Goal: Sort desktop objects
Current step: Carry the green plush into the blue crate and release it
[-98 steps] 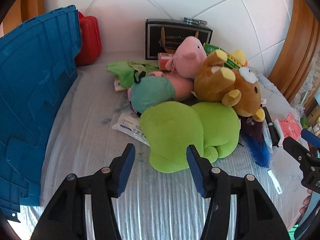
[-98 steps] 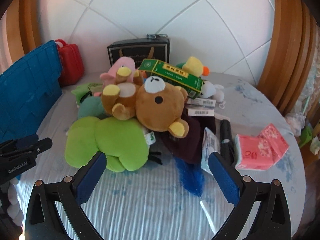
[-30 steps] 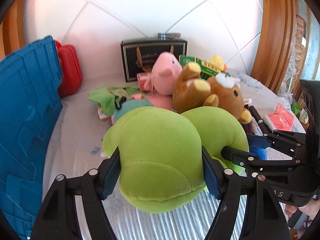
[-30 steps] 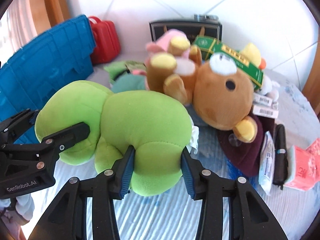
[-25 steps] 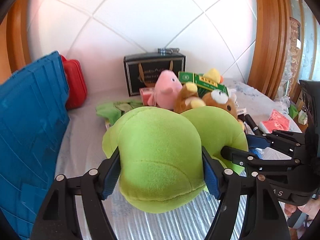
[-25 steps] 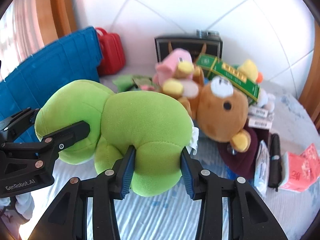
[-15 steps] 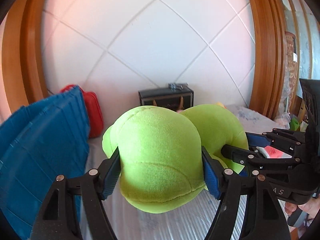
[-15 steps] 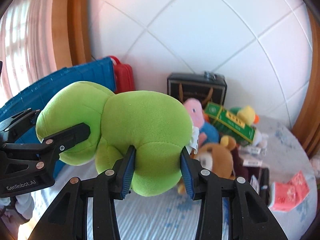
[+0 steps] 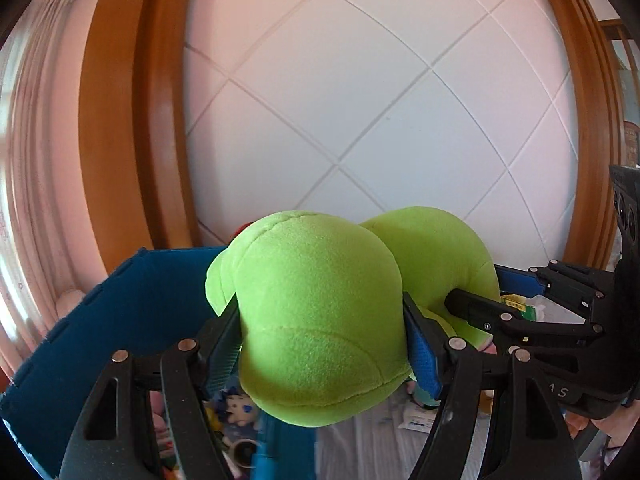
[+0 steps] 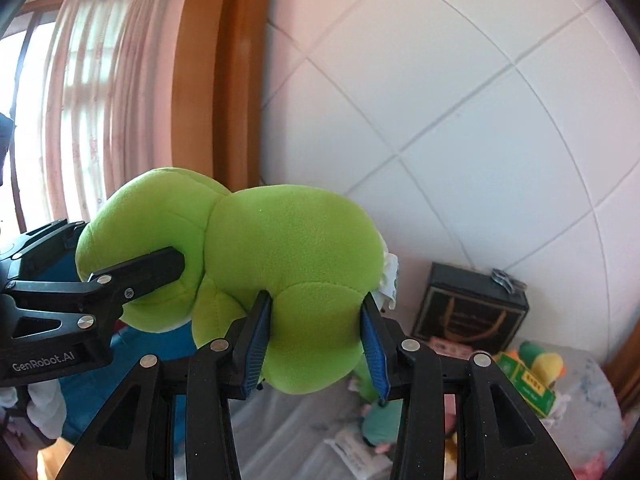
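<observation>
- Left tool (image 9: pixel 320 354): jaws stood wide, pads pressed into both flanks of the larger lobe of the green plush toy (image 9: pixel 320 320); fabric bulged over the pads.
- Right tool (image 10: pixel 316 344): jaws set narrow, clamped on a smaller bulge at the toy's other end, pinching it to a waist.
- Green plush toy, location: held in the air between both tools, clear of the desk (image 10: pixel 288 432), above the near rim of the blue crate (image 9: pixel 120 312).
- Handling, judged: light, soft, compressible fleece; not fragile, not slippery; likely to sag or swing if held at one end only. The best hold looked to be across a full lobe, as here.
- Orientation: long axis ran roughly level, spanning from one tool to the other; which end was the head could not be told.
</observation>
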The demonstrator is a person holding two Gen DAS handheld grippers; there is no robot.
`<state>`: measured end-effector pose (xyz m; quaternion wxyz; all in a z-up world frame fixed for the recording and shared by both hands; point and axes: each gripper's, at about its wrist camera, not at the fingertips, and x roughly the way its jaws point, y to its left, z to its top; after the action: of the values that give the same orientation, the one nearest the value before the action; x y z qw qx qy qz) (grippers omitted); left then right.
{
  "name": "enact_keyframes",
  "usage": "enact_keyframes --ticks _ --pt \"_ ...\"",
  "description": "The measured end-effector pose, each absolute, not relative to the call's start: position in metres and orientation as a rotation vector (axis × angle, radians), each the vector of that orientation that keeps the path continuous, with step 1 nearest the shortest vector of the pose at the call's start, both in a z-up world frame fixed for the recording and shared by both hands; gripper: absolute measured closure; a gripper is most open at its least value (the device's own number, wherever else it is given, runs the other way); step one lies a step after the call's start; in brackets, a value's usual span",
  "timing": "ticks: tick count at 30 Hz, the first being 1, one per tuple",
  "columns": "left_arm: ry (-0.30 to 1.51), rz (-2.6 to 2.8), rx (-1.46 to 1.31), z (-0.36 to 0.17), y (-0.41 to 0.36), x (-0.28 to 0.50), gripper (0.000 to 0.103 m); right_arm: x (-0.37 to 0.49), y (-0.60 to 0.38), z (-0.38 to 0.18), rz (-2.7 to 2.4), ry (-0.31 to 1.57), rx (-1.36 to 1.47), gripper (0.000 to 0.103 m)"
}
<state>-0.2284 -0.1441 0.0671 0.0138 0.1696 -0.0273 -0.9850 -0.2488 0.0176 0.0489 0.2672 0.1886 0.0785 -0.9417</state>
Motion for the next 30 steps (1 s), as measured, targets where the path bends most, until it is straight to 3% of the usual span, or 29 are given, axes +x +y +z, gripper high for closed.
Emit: enact_keyframes --ticks 12,23,28,30 --pt "-0.011 -2.912 0.626 0.065 -0.293 -0.239 0.031 -0.267 -0.157 0.058 -2.396 0.276 0.569 0.061" --pt "-0.013 -2.839 0.784 0.035 -0.320 -0.256 0.026 -0.280 -0.210 0.025 -2.460 0.442 0.698 0.059" --pt "-0.019 -2.835 0.765 0.034 -0.313 -0.244 0.026 -0.272 -0.196 0.022 -2.485 0.406 0.702 0.040" --pt "-0.018 -2.841 0.737 0.036 -0.310 -0.237 0.026 -0.267 -0.186 0.023 -2.499 0.388 0.680 0.024"
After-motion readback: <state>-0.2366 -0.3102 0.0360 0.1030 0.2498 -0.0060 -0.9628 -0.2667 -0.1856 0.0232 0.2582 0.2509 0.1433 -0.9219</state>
